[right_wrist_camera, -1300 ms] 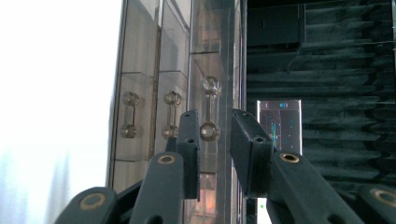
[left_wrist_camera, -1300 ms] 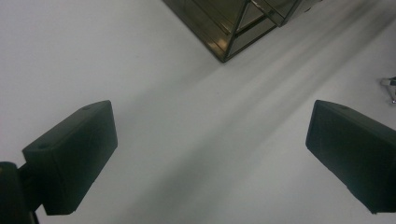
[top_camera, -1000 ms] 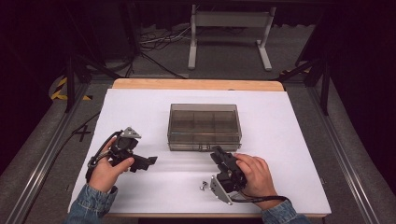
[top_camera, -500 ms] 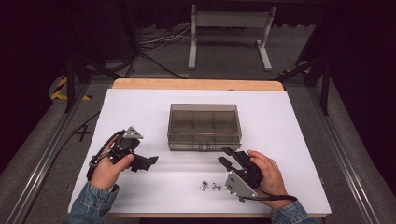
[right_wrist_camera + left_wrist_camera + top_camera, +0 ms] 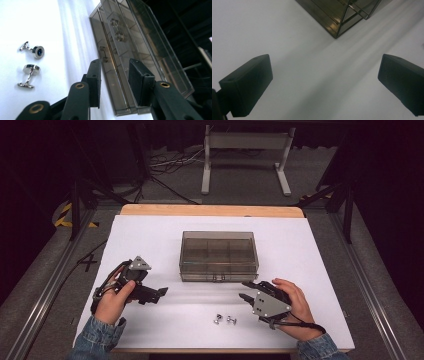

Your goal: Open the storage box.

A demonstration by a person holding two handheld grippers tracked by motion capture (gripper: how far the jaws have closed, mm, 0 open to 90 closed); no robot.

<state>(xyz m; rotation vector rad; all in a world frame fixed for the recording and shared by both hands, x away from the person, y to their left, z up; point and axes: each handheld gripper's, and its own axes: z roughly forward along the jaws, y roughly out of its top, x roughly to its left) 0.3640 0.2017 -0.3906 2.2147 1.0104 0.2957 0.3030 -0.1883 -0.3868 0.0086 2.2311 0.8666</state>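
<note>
Right gripper [image 5: 246, 291], held low over the white table [image 5: 320, 270], has its jaws parted by a moderate gap with nothing between them, and its view looks along them at the front wall of the smoky clear compartment box [image 5: 219, 255]. Two silver cufflinks [image 5: 224, 320] lie side by side on the table just beside this gripper, nearer the person than the box; one shows a dark blue face [image 5: 38, 51]. The left gripper [image 5: 159, 292] hovers well to the left with its jaws spread wide and empty. The box lid looks closed, with a small latch [image 5: 218, 278] at the front, so the step is likely opening it or fetching a cufflink. To do either well, come in low and square, pinch the cufflink across its post rather than its slippery round face, and let the left gripper steady the box so that it cannot slide.
</note>
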